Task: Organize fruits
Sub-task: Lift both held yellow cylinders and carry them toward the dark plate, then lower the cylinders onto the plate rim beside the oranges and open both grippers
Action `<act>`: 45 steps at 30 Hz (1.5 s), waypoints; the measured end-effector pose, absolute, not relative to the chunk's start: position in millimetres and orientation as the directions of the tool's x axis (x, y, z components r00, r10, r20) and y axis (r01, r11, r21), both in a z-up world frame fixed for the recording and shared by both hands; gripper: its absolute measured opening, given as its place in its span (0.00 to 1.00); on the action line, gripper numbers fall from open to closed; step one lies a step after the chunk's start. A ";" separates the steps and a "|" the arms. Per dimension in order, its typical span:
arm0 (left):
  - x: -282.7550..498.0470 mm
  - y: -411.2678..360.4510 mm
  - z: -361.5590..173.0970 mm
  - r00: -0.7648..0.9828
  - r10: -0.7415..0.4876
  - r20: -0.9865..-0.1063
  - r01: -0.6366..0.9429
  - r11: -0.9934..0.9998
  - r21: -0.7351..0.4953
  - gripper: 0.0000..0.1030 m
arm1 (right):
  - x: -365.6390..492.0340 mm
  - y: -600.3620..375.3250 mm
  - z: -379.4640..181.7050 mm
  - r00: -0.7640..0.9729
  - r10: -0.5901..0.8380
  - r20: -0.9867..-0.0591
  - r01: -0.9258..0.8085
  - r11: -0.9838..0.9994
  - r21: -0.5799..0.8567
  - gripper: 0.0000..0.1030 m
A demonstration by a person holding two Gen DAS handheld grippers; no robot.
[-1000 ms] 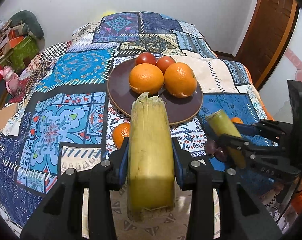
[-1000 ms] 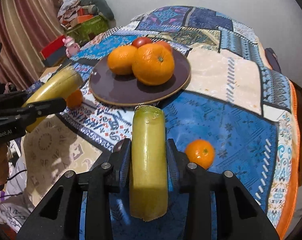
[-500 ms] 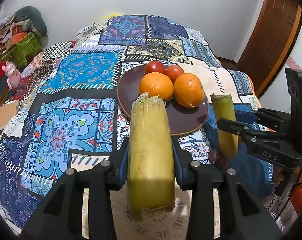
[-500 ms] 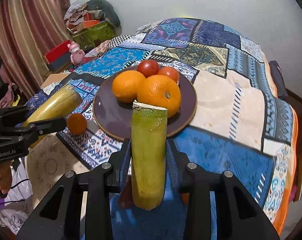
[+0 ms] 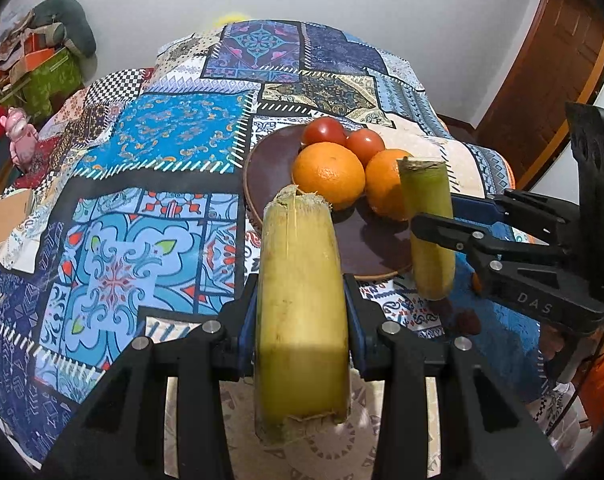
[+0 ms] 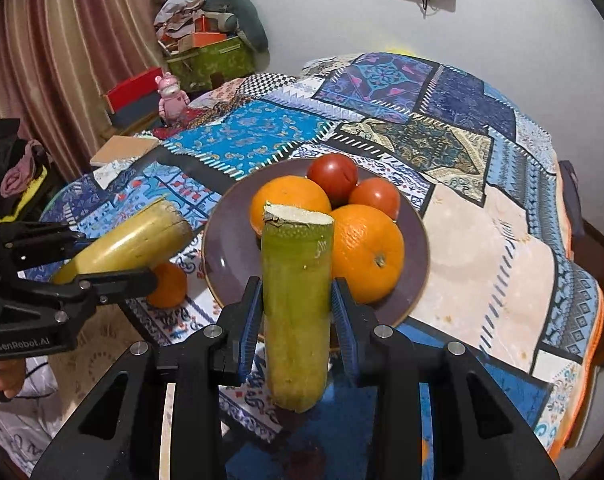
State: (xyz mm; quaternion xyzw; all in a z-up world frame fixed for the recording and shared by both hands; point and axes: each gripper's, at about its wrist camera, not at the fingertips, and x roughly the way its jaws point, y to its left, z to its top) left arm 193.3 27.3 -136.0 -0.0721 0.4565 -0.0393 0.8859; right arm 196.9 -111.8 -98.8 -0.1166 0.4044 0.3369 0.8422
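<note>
My left gripper is shut on a thick yellow sugarcane piece, held above the table's near edge; it also shows in the right wrist view. My right gripper is shut on a greener sugarcane piece, held upright just before the plate; it shows in the left wrist view too. A dark purple plate carries two oranges and two tomatoes. A small mandarin lies on the cloth left of the plate.
A patchwork cloth covers the round table. A pink toy, boxes and clothes stand beyond the left edge. A wooden door is at the right. Dark dates lie on the cloth under the right gripper.
Both grippers have risen and moved in toward the plate with their cane pieces. The right cane now stands in front of the oranges.
</note>
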 end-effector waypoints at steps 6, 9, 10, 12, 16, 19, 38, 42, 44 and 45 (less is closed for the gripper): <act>208.4 30.7 -128.1 0.590 -0.130 -0.797 0.009 0.988 -0.155 0.37 | 202.4 -113.0 -95.3 0.447 0.490 -0.748 -0.651 0.752 0.103 0.31; 216.5 30.5 -124.4 0.598 -0.121 -0.793 0.013 0.990 -0.142 0.37 | 206.3 -116.0 -90.6 0.455 0.494 -0.741 -0.645 0.757 0.108 0.31; 220.6 30.5 -123.7 0.597 -0.121 -0.793 0.015 0.990 -0.140 0.37 | 207.7 -118.5 -88.4 0.463 0.494 -0.736 -0.640 0.761 0.108 0.31; 228.9 31.0 -123.6 0.594 -0.122 -0.795 0.019 0.990 -0.138 0.37 | 213.1 -125.0 -84.5 0.475 0.493 -0.729 -0.623 0.773 0.117 0.31; 247.6 32.0 -126.9 0.595 -0.098 -0.797 0.016 0.994 -0.110 0.37 | 222.5 -138.7 -80.3 0.481 0.497 -0.722 -0.596 0.790 0.147 0.31; 260.0 35.7 -132.0 0.588 -0.091 -0.804 0.008 0.994 -0.107 0.37 | 228.7 -145.2 -80.2 0.495 0.481 -0.723 -0.576 0.805 0.141 0.31; 304.0 49.9 -155.1 0.548 -0.113 -0.829 -0.018 0.989 -0.147 0.37 | 269.8 -160.0 -96.2 0.497 0.469 -0.730 -0.495 0.844 0.205 0.31; 307.7 51.7 -154.8 0.550 -0.119 -0.827 -0.021 0.988 -0.156 0.37 | 265.1 -158.8 -94.9 0.504 0.463 -0.729 -0.501 0.844 0.190 0.31; 309.0 51.3 -154.4 0.551 -0.114 -0.827 -0.022 0.988 -0.152 0.37 | 267.9 -158.1 -95.0 0.503 0.460 -0.732 -0.504 0.844 0.184 0.31; 309.5 51.3 -154.7 0.551 -0.114 -0.826 -0.025 0.988 -0.153 0.37 | 269.4 -157.6 -95.1 0.502 0.458 -0.734 -0.505 0.844 0.181 0.31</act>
